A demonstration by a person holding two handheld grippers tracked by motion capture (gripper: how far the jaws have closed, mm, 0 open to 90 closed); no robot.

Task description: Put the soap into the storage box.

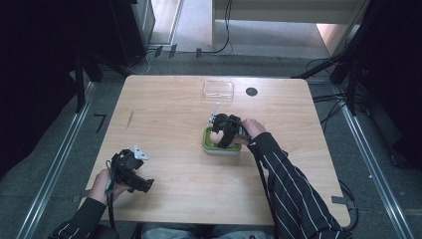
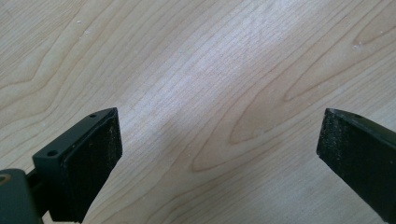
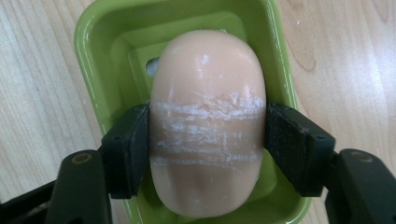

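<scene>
The right claw pinches a bar of soap across its middle, one black pad pressed against each long side, right where white scuffed bands run across the pale peach surface. The soap sits over a green soap dish, lengthways along the dish; a drain hole in the floor of the dish shows just beside the far end of the bar. Whether the bar rests on the floor of the dish or hangs slightly above it cannot be told. In the high view the right claw points down into the dish, which stands on the wooden worktop a little right of its centre, with the person's hand and a striped sleeve reaching in from the lower right. The left claw is spread wide with nothing between its pads, looking down on bare wood grain. From above, the left claw lies low near the front left corner of the worktop, well apart from the dish, held in the person's other hand. Toward the far edge of the worktop lies a clear plastic lid, and just to its right a small round black hole in the wood.
</scene>
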